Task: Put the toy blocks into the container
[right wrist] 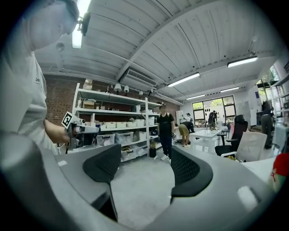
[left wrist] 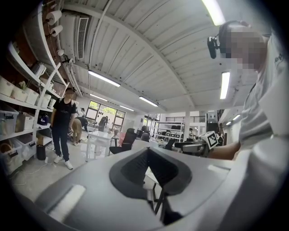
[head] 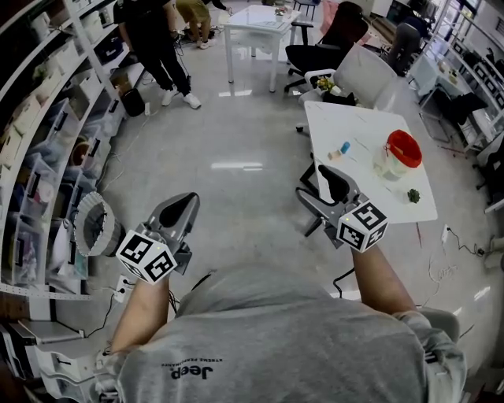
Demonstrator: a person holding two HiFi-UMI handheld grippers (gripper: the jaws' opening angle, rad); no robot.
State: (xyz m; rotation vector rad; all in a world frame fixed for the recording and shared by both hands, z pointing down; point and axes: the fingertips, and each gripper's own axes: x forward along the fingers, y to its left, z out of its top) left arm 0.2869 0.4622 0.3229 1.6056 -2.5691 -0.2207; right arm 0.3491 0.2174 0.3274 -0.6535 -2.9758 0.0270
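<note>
A clear container with a red lid (head: 402, 153) stands on the white table (head: 370, 118) at the right. Near it lie a small blue block (head: 344, 148) and a green toy (head: 413, 195). In the head view my right gripper (head: 317, 187) is held in the air beside the table's near left edge, open and empty. The right gripper view shows floor between its jaws (right wrist: 144, 167) and the container's red (right wrist: 282, 169) at the right edge. My left gripper (head: 187, 203) is over the floor, far left of the table. Its pads meet with nothing between them (left wrist: 149, 168).
Shelving with storage bins (head: 47, 118) runs along the left, with a round white fan (head: 94, 224) at its foot. A person (head: 157, 39) stands at the back by another white table (head: 256, 24). Office chairs (head: 339, 39) crowd the far end of the table.
</note>
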